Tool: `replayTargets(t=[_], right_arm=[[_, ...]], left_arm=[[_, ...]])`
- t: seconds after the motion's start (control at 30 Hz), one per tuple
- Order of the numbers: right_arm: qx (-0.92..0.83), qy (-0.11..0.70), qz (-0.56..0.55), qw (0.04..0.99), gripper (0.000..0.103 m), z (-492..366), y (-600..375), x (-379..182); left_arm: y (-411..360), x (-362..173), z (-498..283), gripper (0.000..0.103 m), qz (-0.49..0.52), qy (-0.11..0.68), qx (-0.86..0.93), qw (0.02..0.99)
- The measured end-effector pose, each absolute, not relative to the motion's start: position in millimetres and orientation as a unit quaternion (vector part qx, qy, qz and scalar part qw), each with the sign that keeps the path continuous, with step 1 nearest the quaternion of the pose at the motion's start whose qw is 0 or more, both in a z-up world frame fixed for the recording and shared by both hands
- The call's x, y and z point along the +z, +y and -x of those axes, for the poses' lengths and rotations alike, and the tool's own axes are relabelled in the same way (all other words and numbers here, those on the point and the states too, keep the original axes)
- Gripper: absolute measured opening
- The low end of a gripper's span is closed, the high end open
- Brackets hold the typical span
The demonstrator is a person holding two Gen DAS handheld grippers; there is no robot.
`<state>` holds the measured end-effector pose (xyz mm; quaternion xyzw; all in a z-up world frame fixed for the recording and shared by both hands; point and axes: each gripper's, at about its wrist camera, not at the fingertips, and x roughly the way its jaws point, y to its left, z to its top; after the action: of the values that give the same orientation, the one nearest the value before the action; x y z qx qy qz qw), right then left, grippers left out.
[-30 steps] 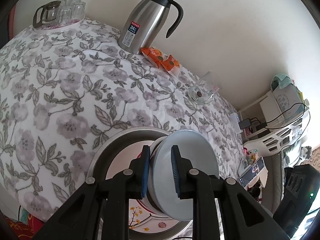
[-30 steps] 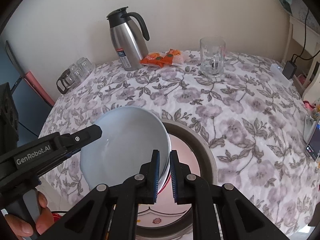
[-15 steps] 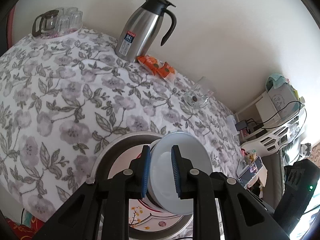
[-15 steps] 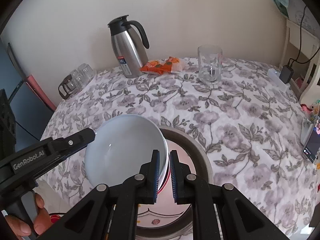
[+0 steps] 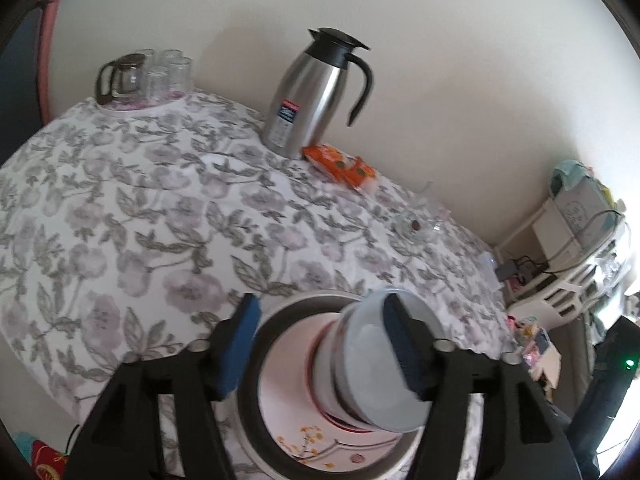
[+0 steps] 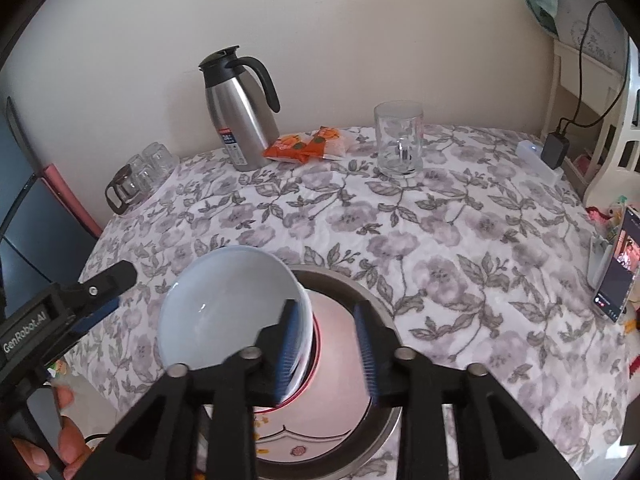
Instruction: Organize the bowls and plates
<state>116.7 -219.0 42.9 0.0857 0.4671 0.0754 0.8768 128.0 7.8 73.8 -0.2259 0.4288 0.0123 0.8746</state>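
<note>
1. The pale blue bowl (image 6: pixel 232 304) sits tilted on the smaller bowl with the red rim (image 5: pixel 328 376), which rests on the painted plate (image 5: pixel 288 364) inside the steel basin (image 6: pixel 380 308). The stack is near the table's front edge, well apart from the steel jug (image 6: pixel 240 120).
2. My left claw (image 5: pixel 320 348) has just been opening. Its jaws now stand wide, with the blue bowl's rim between them and neither pad pressing on it.
3. My right claw (image 6: pixel 326 352) has also just been opening. It stands partly open astride the bowl's near rim; the left pad looks close to the rim, but I judge it free.
4. The risk I see is that the blue bowl, leaning toward the basin's left side, slides or rocks off the lower bowl now that nothing pinches it.
5. If I pull either claw back carelessly, a pad could catch the rim and tip it.
6. Beyond the basin, the glass mug (image 6: pixel 398 140) and orange snack packets (image 6: pixel 304 144) stand by the jug, out of the way.
</note>
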Motion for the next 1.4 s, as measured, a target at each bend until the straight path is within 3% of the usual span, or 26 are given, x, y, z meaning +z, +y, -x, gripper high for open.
replayTargets(t=[0.07, 0.2, 0.3, 0.37, 0.6, 1.4], right_arm=[[0.076, 0.466, -0.089, 0.877, 0.055, -116.8, -219.7, 43.0], [0.073, 0.467, -0.086, 0.877, 0.063, -117.9, -219.9, 42.1], [0.072, 0.468, -0.086, 0.876, 0.076, -118.3, -220.2, 40.2], [0.072, 0.467, -0.087, 0.877, 0.078, -118.3, -220.7, 39.8], [0.069, 0.462, -0.093, 0.879, 0.103, -117.9, -224.0, 37.3], [0.045, 0.427, -0.132, 0.893, 0.103, -79.1, -256.9, 38.3]], left_arm=[[9.5, 71.7, -128.7, 0.070, 0.214, 0.432, 0.026, 0.876], [12.1, 65.2, -129.3, 0.084, 0.199, 0.436, 0.045, 0.876], [14.6, 63.6, -127.5, 0.085, 0.189, 0.433, 0.057, 0.880], [16.2, 63.5, -126.1, 0.086, 0.186, 0.429, 0.063, 0.882], [18.9, 63.2, -121.6, 0.097, 0.173, 0.421, 0.077, 0.887], [12.5, 70.0, -98.3, 0.098, 0.139, 0.411, 0.075, 0.898]])
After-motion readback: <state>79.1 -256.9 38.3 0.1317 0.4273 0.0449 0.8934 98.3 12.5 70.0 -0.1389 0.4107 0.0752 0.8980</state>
